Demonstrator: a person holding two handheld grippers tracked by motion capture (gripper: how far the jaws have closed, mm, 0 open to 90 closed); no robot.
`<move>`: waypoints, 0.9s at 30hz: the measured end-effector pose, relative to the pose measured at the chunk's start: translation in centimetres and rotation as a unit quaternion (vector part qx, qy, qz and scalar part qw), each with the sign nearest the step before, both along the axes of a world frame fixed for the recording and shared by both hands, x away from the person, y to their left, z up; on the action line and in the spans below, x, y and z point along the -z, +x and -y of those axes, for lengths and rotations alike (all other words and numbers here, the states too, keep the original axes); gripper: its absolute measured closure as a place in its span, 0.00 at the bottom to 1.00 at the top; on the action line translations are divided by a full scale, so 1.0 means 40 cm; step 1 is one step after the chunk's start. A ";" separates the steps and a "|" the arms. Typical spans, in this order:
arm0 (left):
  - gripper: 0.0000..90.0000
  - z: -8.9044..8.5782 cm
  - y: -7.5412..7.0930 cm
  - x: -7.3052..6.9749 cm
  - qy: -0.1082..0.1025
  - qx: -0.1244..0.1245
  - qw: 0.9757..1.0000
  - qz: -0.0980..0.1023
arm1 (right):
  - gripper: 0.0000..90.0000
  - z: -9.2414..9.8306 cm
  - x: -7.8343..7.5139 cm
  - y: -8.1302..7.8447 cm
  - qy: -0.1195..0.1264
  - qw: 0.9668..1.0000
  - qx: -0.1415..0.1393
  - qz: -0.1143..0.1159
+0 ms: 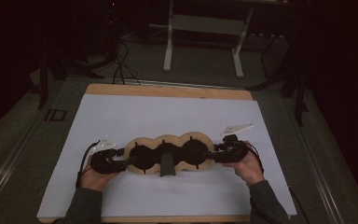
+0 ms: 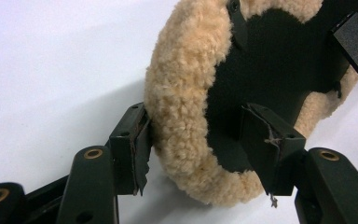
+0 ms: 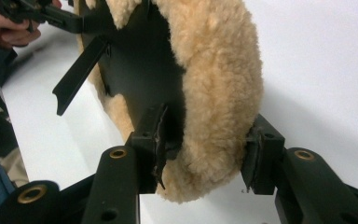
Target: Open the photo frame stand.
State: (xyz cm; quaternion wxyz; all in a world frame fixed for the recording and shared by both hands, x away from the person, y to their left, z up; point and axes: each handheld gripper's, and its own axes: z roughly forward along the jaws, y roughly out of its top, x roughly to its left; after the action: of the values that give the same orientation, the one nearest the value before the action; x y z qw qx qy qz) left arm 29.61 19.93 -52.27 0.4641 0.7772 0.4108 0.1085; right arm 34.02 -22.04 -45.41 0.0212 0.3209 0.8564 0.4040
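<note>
Fleece pad (image 2: 186,107) cut off by top and right edges in left gripper view; in right gripper view top cut off. Black strap (image 2: 356,44) clipped at right edge. Left tongs (image 1: 127,161) and right tongs (image 1: 209,154) tips too small and dark in high view; contact unclear. Desk (image 1: 168,200) near edge cropped. Background too dark.

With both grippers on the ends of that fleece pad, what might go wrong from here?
1. The left gripper pinches mostly soft pile on the fleece pad; it may slip out when lifted.
2. The right gripper also bites fluffy edge, so uneven pulling might twist the pad.
3. The loose black strap may snag.
</note>
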 end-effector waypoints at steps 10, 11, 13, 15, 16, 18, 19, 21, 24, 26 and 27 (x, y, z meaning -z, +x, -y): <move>0.51 -0.005 0.007 0.003 -0.019 0.013 1.000 -0.021 | 0.62 0.012 0.019 -0.008 0.002 1.000 -0.009 0.016; 0.52 -0.004 0.006 0.001 -0.017 0.013 1.000 -0.020 | 0.62 0.013 0.020 -0.009 0.003 1.000 -0.010 0.018; 0.54 -0.007 0.005 0.000 -0.017 0.014 1.000 -0.019 | 0.62 0.014 0.023 -0.010 0.003 1.000 -0.009 0.019; 0.56 -0.008 0.005 -0.002 -0.018 0.012 1.000 -0.018 | 0.62 0.015 0.025 -0.011 0.005 1.000 -0.009 0.020; 0.57 -0.008 0.005 -0.002 -0.018 0.012 1.000 -0.018 | 0.62 0.015 0.026 -0.011 0.006 1.000 -0.008 0.019; 0.57 -0.005 0.002 -0.007 -0.008 0.010 1.000 -0.013 | 0.62 0.017 0.027 -0.011 0.004 1.000 -0.009 0.019; 0.58 -0.006 0.002 -0.008 -0.009 0.009 1.000 -0.013 | 0.62 0.018 0.029 -0.011 0.005 1.000 -0.010 0.020; 0.60 -0.008 0.002 -0.011 -0.011 0.006 1.000 -0.011 | 0.62 0.019 0.030 -0.011 0.007 1.000 -0.009 0.019; 0.61 -0.008 0.003 -0.015 -0.004 0.008 1.000 -0.006 | 0.62 0.020 0.031 -0.012 0.006 1.000 -0.008 0.022; 0.62 -0.005 0.003 -0.017 -0.001 0.007 1.000 -0.001 | 0.62 0.020 0.031 -0.011 0.004 1.000 -0.008 0.024; 0.62 -0.005 0.004 -0.017 0.000 0.007 1.000 0.001 | 0.62 0.020 0.030 -0.011 0.002 1.000 -0.008 0.024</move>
State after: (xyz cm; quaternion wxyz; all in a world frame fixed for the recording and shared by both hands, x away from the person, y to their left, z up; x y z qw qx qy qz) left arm 29.77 20.11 -51.59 0.4651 0.7800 0.4048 0.1065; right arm 33.58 -22.84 -46.60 0.0375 0.3043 0.8572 0.4137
